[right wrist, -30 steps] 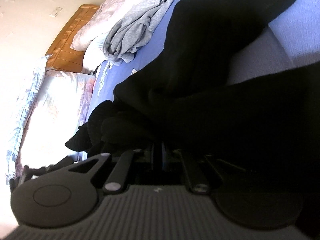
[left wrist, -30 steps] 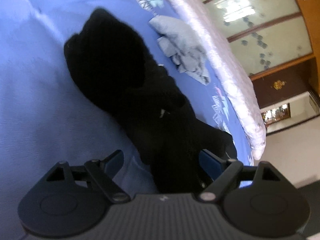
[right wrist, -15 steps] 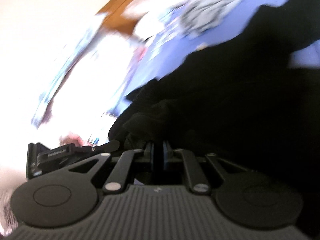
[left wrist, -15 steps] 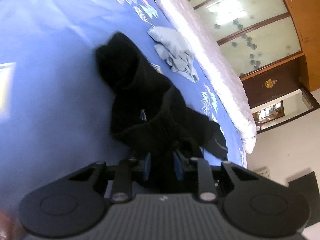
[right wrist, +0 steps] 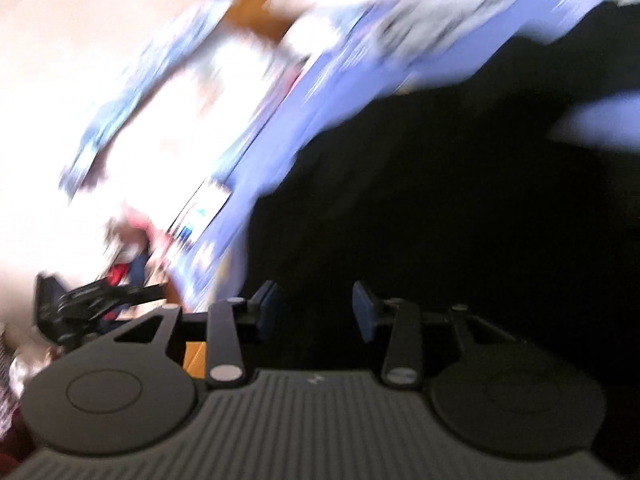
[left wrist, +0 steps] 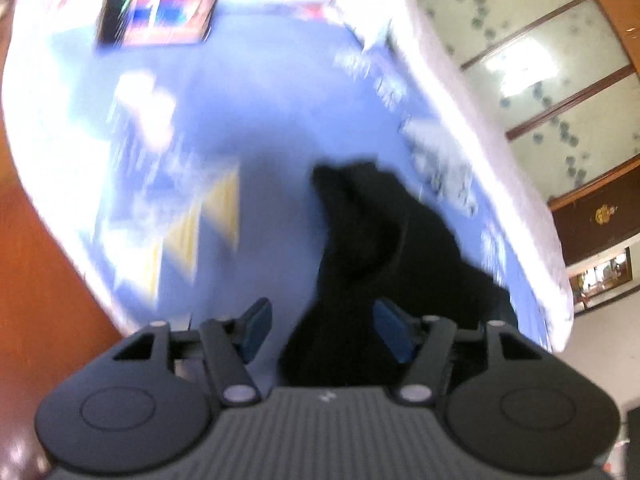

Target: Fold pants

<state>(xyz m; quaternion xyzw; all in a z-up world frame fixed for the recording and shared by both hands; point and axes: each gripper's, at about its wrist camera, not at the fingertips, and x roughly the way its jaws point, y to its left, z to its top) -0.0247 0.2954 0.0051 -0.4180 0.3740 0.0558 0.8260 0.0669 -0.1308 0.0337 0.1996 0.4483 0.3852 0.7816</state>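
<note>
The black pants [left wrist: 384, 240] lie bunched on the blue bed sheet [left wrist: 260, 152], running from mid-bed down to my left gripper [left wrist: 324, 332]. Its jaws are opening; a fold of black cloth sits between them, and the left pad [left wrist: 256, 326] stands clear of it. In the right wrist view the pants [right wrist: 460, 220] fill the right half as a dark mass. My right gripper [right wrist: 314, 314] is over their edge, jaws opening, with dark cloth behind the gap and no pad pressing on it. Both views are smeared by motion.
A white quilt [left wrist: 460, 120] runs along the bed's right edge, with a blurred grey garment [left wrist: 444, 168] next to the pants. Glass-panelled doors [left wrist: 540, 60] stand beyond. Brown wood [left wrist: 40, 280] borders the bed at left. The other gripper [right wrist: 80, 304] shows at the right wrist view's left edge.
Half a second ago both grippers were shut on black cloth; now both sets of jaws stand apart. Both views have swung and blurred, and the left one looks further along the bed.
</note>
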